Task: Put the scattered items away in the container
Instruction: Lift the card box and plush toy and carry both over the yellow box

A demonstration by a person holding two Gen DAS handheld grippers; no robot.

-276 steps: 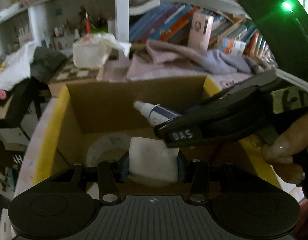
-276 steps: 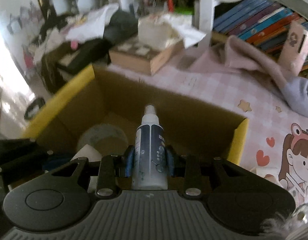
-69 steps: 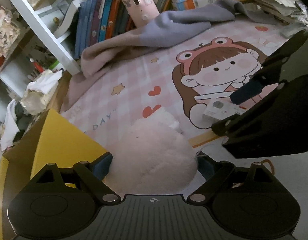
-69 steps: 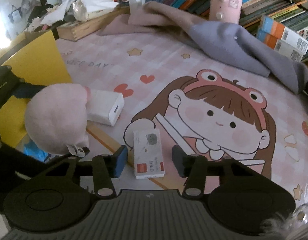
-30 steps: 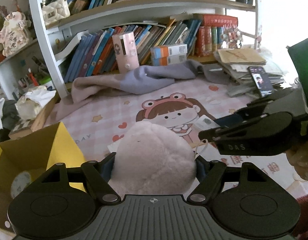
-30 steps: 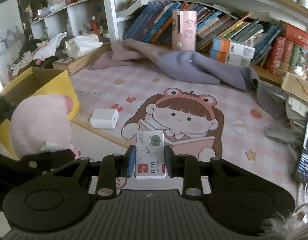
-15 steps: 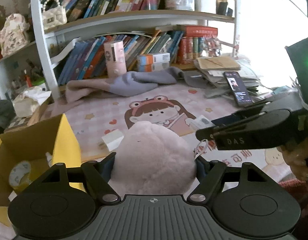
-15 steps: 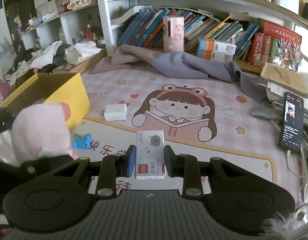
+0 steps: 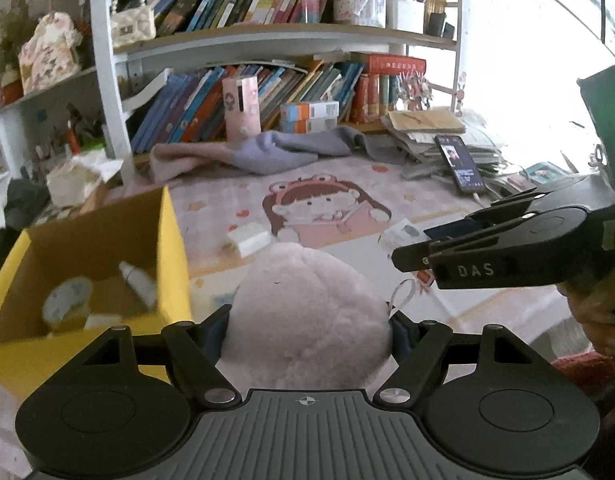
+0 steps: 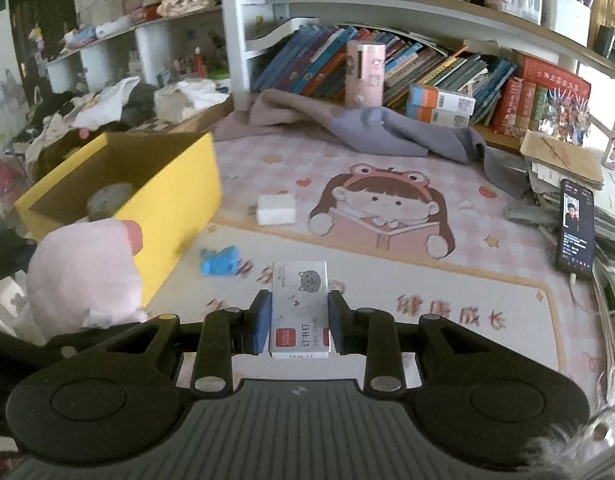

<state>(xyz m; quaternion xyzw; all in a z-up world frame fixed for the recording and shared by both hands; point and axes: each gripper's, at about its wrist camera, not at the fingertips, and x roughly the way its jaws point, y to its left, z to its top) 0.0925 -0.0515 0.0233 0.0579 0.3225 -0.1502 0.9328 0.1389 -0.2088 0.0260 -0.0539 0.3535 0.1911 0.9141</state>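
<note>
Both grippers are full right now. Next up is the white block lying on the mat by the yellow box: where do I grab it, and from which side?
Probably from above, fingers across the short width of the white block. It lies flat on the mat, long faces exposed, with bare mat all around it. The yellow box sits apart on its left, so it shouldn't block the fingers.

left wrist: close, angled down | right wrist: same | shared: mat, yellow box

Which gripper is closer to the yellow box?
Left. The left gripper, holding the pink plush toy, sits right beside the yellow box. The right gripper, holding a staples box, is farther along the mat.
</note>
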